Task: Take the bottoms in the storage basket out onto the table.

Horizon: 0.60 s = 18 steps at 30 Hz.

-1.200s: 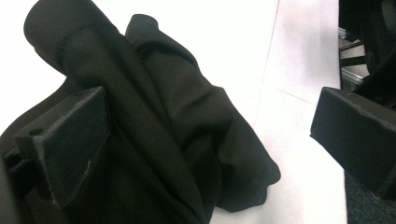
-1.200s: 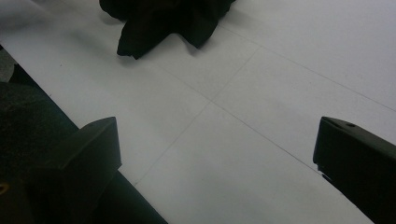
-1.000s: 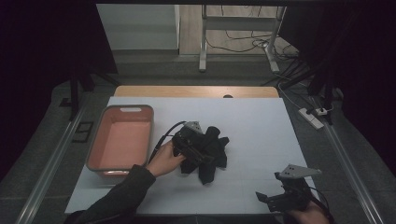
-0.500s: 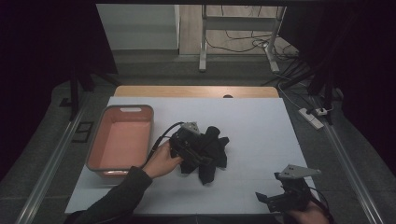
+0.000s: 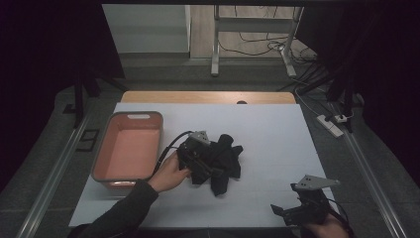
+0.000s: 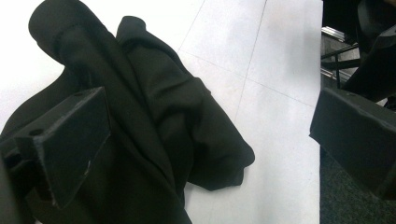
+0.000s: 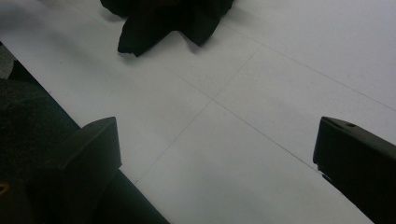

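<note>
A person's left gripper [image 5: 200, 156] rests against a crumpled black cloth [image 5: 220, 161] near the middle of the white bench [image 5: 277, 134], its fingers [image 6: 70, 140] spread wide with the fabric bunched between them, not clamped. The cloth lies just right of a pink tray [image 5: 130, 148]. At the near right edge, the right gripper [image 5: 297, 208] hangs over bare bench, fingers [image 7: 355, 163] wide apart and empty.
</note>
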Tool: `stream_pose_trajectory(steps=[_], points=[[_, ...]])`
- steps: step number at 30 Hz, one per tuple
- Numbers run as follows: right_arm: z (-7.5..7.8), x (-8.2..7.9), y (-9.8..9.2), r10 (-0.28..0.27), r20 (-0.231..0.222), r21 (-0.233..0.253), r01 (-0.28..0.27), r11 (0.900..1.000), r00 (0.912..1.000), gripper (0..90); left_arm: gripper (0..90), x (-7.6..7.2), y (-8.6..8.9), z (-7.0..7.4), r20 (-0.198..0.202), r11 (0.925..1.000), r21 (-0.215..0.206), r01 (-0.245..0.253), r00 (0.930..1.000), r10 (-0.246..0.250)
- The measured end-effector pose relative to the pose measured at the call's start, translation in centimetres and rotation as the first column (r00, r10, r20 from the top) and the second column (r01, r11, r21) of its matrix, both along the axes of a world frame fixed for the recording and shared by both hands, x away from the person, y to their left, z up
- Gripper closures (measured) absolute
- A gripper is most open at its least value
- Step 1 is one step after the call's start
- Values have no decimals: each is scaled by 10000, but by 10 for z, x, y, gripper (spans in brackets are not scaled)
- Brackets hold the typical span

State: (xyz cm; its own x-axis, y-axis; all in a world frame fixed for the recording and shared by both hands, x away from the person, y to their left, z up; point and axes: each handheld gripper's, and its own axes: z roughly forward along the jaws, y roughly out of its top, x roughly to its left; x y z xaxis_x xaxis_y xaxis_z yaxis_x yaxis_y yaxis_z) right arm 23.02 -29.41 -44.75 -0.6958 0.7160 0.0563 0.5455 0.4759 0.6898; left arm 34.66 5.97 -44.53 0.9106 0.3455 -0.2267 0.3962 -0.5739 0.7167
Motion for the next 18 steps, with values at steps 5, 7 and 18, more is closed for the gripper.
stream_pose_trajectory(steps=[5, 7, 18], points=[[0, 0, 0, -1, 0, 0, 1, 10000, 10000, 10, 0, -3, 2, 2, 51, 10000, 5, -14, 10000, 13], [0, 0, 0, 1, 2, -8, -1, 10000, 10000, 10, 0, -4, 3, 3, 77, 10000, 3, -28, 10000, 28], [0, 0, 0, -18, 11, -3, 18, 10000, 10000, 10, 0, -10, 12, 5, 175, 9995, 60, -304, 9994, 303]])
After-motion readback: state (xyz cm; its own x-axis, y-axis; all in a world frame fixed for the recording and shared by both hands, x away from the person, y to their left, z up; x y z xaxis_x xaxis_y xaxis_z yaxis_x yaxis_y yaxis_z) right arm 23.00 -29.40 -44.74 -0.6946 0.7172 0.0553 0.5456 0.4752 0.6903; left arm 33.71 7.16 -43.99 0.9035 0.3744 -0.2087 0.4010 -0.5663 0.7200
